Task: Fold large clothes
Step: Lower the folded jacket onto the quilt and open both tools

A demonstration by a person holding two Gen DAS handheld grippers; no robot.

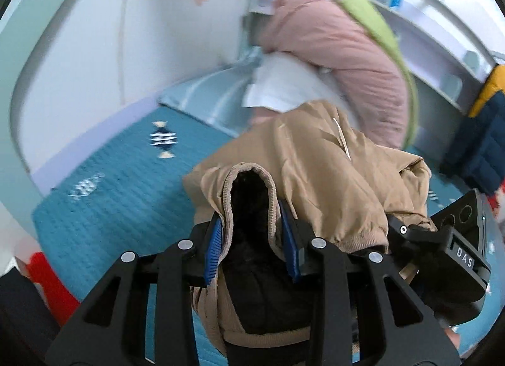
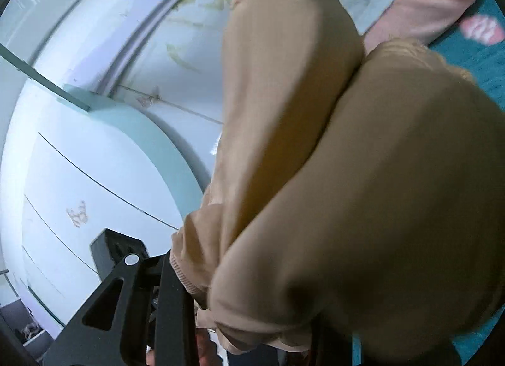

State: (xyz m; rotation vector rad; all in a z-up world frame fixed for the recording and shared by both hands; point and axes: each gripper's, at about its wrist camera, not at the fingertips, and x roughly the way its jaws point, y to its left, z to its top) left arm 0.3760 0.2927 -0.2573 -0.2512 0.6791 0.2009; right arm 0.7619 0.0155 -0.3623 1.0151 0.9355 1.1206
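Note:
A tan padded jacket (image 1: 318, 170) with a black lining hangs bunched above a teal bed cover (image 1: 104, 208). My left gripper (image 1: 254, 236) is shut on its ribbed edge, with the blue pads (image 1: 212, 247) on either side of the fabric. The right gripper's body (image 1: 454, 239) shows at the right, against the jacket. In the right wrist view the jacket (image 2: 347, 161) fills most of the frame and covers the right gripper's fingers; only the left black finger arm (image 2: 132, 296) shows.
A pink padded coat (image 1: 344, 56) with green trim and a white garment (image 1: 284, 85) lie at the bed's far end. A navy and yellow jacket (image 1: 486, 123) lies at the right. White walls and cabinet fronts (image 2: 79, 157) stand beside the bed.

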